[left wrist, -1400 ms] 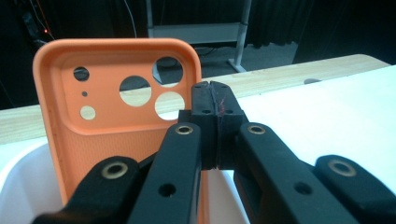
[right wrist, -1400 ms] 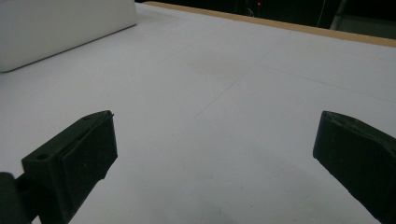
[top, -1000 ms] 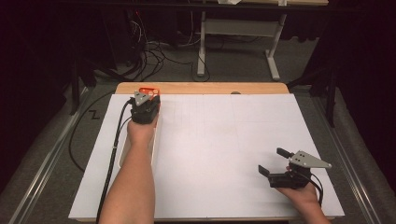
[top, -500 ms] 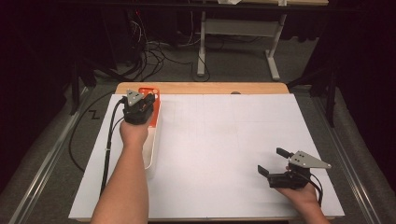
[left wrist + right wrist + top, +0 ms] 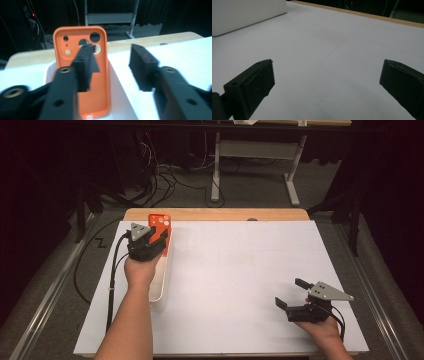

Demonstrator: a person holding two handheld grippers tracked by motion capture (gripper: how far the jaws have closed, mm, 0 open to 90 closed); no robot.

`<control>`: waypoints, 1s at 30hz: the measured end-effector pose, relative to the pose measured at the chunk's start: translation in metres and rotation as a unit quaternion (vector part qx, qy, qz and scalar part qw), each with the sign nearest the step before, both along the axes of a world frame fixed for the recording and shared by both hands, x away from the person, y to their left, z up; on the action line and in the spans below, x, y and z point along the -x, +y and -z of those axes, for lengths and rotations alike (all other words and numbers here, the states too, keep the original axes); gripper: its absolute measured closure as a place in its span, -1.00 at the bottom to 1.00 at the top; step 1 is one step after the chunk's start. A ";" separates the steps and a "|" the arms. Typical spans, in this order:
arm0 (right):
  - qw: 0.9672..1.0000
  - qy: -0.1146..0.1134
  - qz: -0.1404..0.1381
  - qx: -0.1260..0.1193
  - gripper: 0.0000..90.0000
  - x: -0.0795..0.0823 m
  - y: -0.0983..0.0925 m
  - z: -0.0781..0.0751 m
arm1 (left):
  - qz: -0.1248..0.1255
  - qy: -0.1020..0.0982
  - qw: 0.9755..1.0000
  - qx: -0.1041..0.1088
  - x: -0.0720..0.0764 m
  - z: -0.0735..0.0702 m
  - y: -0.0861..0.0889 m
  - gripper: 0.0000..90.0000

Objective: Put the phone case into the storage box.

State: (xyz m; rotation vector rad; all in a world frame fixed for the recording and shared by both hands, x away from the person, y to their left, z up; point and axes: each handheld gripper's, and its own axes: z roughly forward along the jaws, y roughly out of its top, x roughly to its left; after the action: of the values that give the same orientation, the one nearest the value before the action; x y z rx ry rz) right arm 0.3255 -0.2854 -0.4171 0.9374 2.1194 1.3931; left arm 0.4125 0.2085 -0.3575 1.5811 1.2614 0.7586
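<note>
The left gripper (image 5: 110, 65) has its jaws spread well apart and holds nothing. In the left gripper view one jaw sits in front of the orange phone case (image 5: 82, 75), while the other hangs out over the white table cover (image 5: 180, 47), clear of the tray's wall. The case leans in a white tray (image 5: 117, 82), its camera cut-outs uppermost and its lower end down inside the tray. From the high view the left gripper (image 5: 150, 237) hovers at about 10 o'clock on the table, right above the tray (image 5: 157, 292), with the case (image 5: 160, 222) poking out toward 12 o'clock.

The right gripper (image 5: 295, 292) rests at about 4 o'clock, well apart from the tray, jaws (image 5: 324, 82) wide and empty over bare white cover.

The likely trouble is the straddle. As the jaws stand, closing them would probably catch the tray's thin wall along with the case, or pinch only the case's edge. A thin edge grip on a soft shell could let it twist or slip back into the tray. Pressing down might also tip the light tray, since the right gripper is too far off to steady it.
</note>
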 end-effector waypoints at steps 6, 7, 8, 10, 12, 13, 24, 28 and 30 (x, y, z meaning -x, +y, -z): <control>1.000 -0.002 0.000 0.001 -1.00 0.000 0.001 0.000 | -0.001 0.000 1.000 0.011 0.009 -0.001 0.003 -0.07; 1.000 -0.002 0.000 0.001 -1.00 0.001 0.001 -0.001 | -0.003 0.003 1.000 0.014 0.011 -0.001 0.003 -0.11; 1.000 -0.002 -0.001 0.001 -1.00 0.001 0.002 -0.001 | -0.003 0.008 1.000 0.014 0.012 -0.002 0.004 -0.15; 1.000 -0.001 -0.001 0.002 -1.00 0.001 0.002 -0.001 | -0.004 0.007 1.000 0.016 0.016 -0.002 0.005 -0.22; 1.000 -0.002 -0.001 0.003 -1.00 0.001 0.002 -0.001 | -0.007 0.010 1.000 0.013 0.019 -0.003 0.006 -0.34; 1.000 -0.003 -0.001 0.003 -1.00 0.001 0.003 -0.001 | -0.006 0.010 1.000 0.014 0.020 -0.003 0.007 -0.40; 1.000 -0.005 0.001 0.003 -1.00 0.002 0.003 -0.002 | -0.010 0.003 1.000 0.002 0.034 -0.013 0.009 -0.72; 1.000 -0.005 0.000 0.004 -1.00 0.002 0.003 -0.002 | -0.008 0.000 1.000 0.000 0.039 -0.016 0.008 -0.85; 1.000 -0.005 0.000 0.004 -1.00 0.002 0.003 -0.002 | -0.005 0.000 1.000 0.001 0.041 -0.017 0.007 -0.93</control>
State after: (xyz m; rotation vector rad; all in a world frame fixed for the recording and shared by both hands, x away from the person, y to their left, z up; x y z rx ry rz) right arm 0.3234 -0.2822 -0.4156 0.9245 2.1169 1.3850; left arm 0.3719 0.2157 -0.3406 1.5742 1.2699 0.7638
